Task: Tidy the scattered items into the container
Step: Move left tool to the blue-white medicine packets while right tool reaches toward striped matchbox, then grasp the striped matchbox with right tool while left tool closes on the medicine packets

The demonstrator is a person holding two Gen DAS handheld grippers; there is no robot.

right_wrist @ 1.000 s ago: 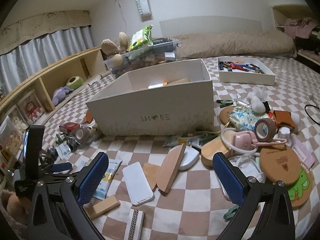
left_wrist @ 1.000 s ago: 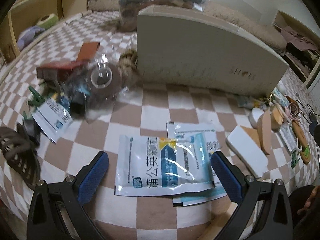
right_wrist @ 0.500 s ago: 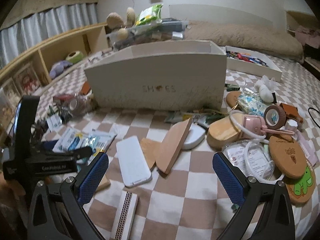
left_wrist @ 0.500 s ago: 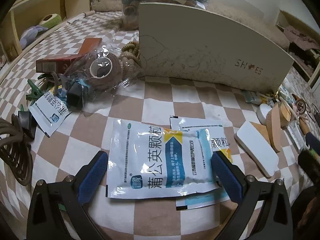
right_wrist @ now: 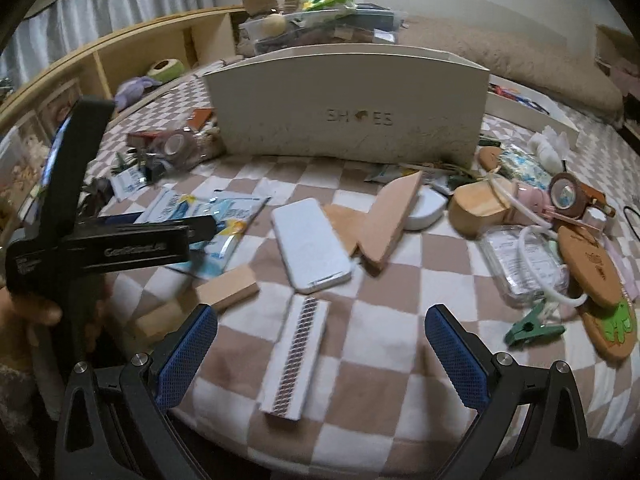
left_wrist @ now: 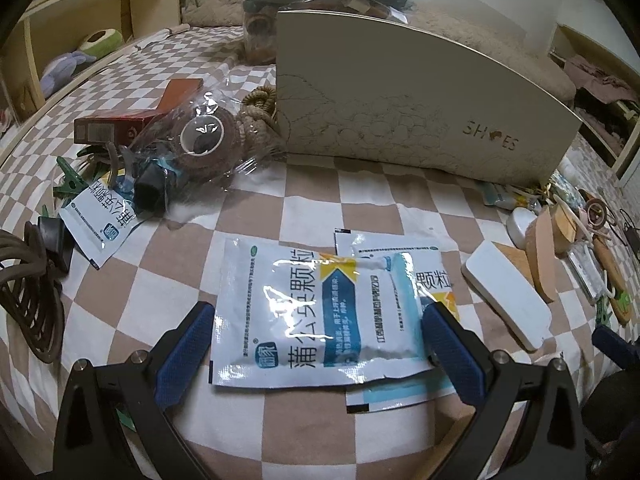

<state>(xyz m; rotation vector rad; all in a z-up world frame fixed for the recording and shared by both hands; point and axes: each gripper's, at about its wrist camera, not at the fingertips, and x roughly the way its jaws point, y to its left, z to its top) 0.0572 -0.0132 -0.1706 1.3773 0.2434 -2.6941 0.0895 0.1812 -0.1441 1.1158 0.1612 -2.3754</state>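
Observation:
A white-and-blue medicine sachet lies flat on the checkered cover, on top of a second sachet. My left gripper is open, its blue pads on either side of the top sachet, low over it. The cream shoe box marked SHOES stands behind; it is also ahead in the right wrist view as the shoe box. My right gripper is open and empty above a narrow striped white box. The left gripper shows at the left of that view over the sachets.
A bagged tape roll, red box, small sachet and coiled cord lie left. A white flat case, wooden blocks, wooden wedge, green clip, cork coasters and headphones lie scattered right.
My left gripper has moved lower and closer, so the sachet now sits between its pads. My right gripper has dropped and pulled back, bringing the striped box and wooden block under it.

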